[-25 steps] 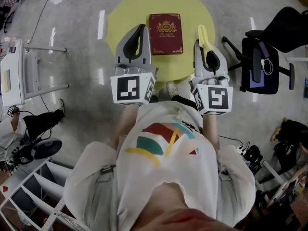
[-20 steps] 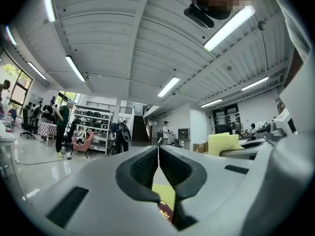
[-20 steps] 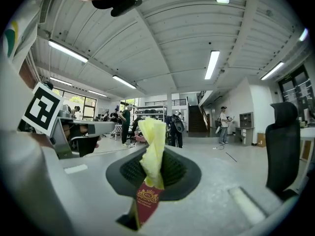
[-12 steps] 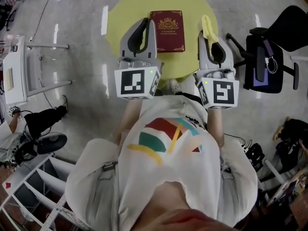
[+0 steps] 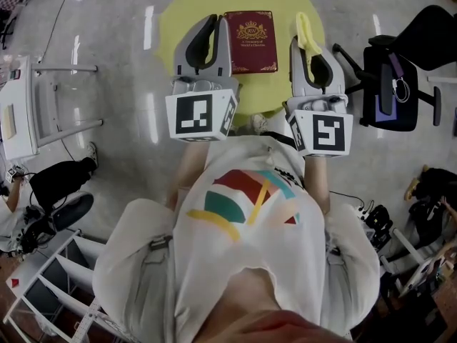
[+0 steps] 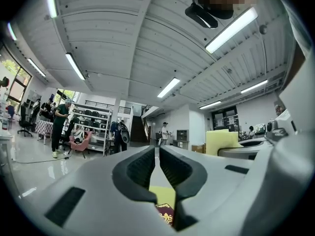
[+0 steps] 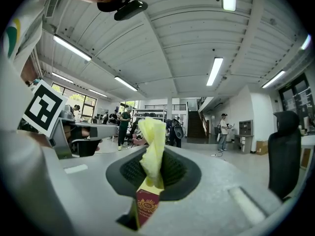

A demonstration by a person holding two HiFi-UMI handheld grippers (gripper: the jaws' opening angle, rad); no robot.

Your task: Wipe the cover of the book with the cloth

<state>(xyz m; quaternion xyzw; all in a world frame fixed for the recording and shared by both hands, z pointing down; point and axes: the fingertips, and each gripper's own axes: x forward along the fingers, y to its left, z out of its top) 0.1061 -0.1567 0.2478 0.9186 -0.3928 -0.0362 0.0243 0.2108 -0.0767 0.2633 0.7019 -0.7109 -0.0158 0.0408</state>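
A dark red book (image 5: 250,41) with gold print lies flat on a round yellow table (image 5: 178,27). My left gripper (image 5: 216,21) is held level at the book's left edge, shut with nothing in it. In the left gripper view its fingertips (image 6: 156,154) meet, and the book (image 6: 165,213) shows below them. My right gripper (image 5: 303,31) hovers to the right of the book, shut on a yellow cloth (image 5: 305,38). In the right gripper view the cloth (image 7: 152,144) sticks up from the jaws, with the book (image 7: 145,206) beneath.
A black office chair (image 5: 396,84) stands right of the table and a white rack (image 5: 28,106) to the left. White shelving (image 5: 43,299) is at the lower left. Bags and a power strip (image 5: 371,227) lie on the floor at right. People stand far off.
My right gripper with the cloth has shifted slightly forward and up. My left gripper has hardly moved. The book lies where it was.
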